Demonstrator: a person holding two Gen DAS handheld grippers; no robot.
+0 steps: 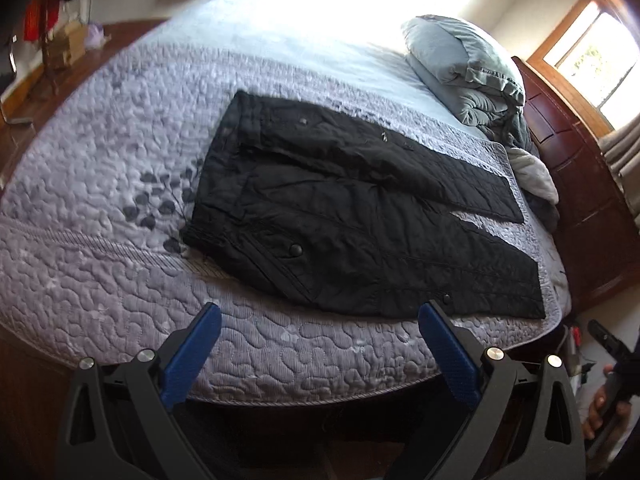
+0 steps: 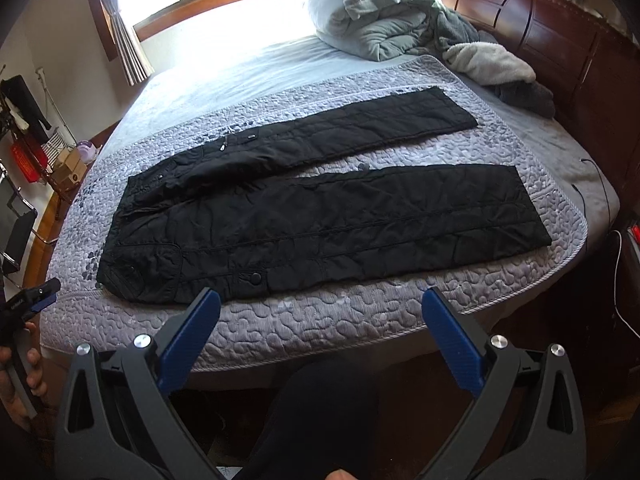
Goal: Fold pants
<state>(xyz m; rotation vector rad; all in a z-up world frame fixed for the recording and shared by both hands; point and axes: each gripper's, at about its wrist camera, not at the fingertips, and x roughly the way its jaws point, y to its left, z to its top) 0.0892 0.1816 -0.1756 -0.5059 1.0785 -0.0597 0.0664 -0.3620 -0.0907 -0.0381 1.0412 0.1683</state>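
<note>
Black quilted pants [image 1: 352,216] [image 2: 320,216] lie flat on the grey quilted bedspread [image 1: 100,184] [image 2: 340,324], waistband to the left, both legs spread apart toward the right. My left gripper [image 1: 320,312] hovers open over the near edge of the bed, just short of the pants' nearer leg, with nothing between its blue pads [image 1: 200,344]. My right gripper [image 2: 320,300] is also open and empty, held in front of the near bed edge below the pants' nearer leg. Each gripper shows at the edge of the other's view, held by a hand.
A bundled grey comforter and pillow [image 2: 376,12] and a white fleece blanket [image 2: 492,64] sit at the head of the bed by the dark wooden headboard [image 2: 560,32]. Cables [image 2: 600,196] trail at the right edge. Shelves with boxes [image 2: 64,168] stand left. A person's leg [image 2: 320,412] is below.
</note>
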